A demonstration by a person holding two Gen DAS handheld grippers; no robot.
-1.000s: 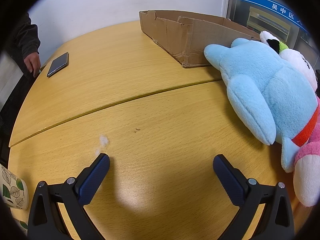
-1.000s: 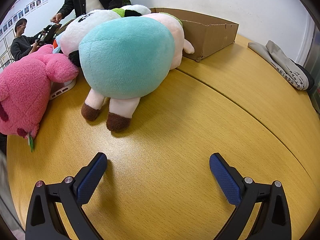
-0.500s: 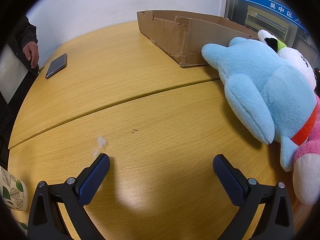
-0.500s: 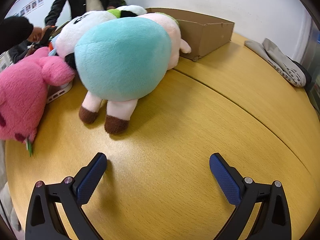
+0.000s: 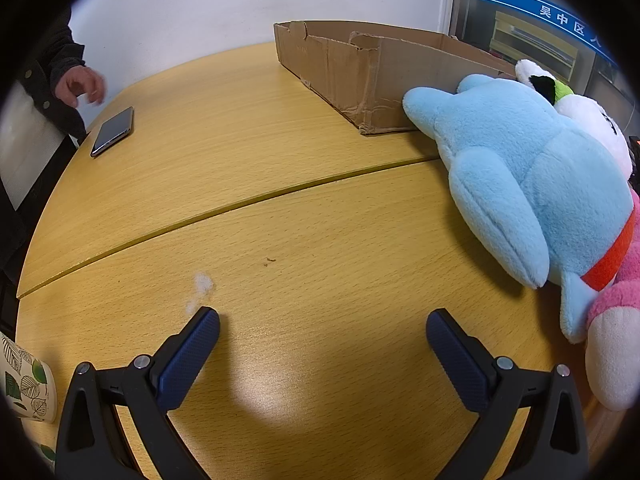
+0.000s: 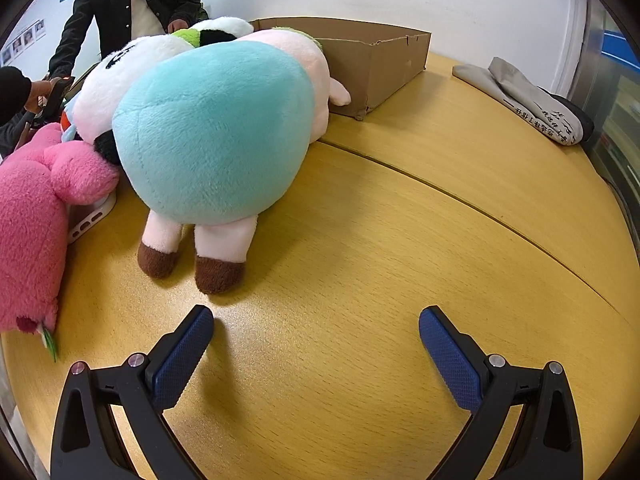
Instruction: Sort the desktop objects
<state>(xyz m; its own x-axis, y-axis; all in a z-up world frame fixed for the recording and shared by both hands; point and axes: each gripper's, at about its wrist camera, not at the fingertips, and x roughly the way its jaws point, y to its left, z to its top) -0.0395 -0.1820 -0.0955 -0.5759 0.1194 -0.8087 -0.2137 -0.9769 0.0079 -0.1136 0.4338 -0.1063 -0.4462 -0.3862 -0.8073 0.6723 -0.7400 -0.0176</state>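
Observation:
Several plush toys lie piled on the wooden table. In the left wrist view a light blue plush lies at the right, against a cardboard box, with a white plush behind it and a pink plush in front. My left gripper is open and empty over bare table, left of the blue plush. In the right wrist view a teal and pink plush with brown feet lies ahead, a pink plush at the left, the box behind. My right gripper is open and empty just below the brown feet.
A phone lies at the table's far left, near a person's hand. A leaf-patterned paper cup stands at the near left edge. A grey folded cloth lies at the far right. People stand behind the table.
Both grippers shifted slightly; the right one moved closer to the teal plush's feet. The person's hand by the phone moved. Both grippers stayed open.

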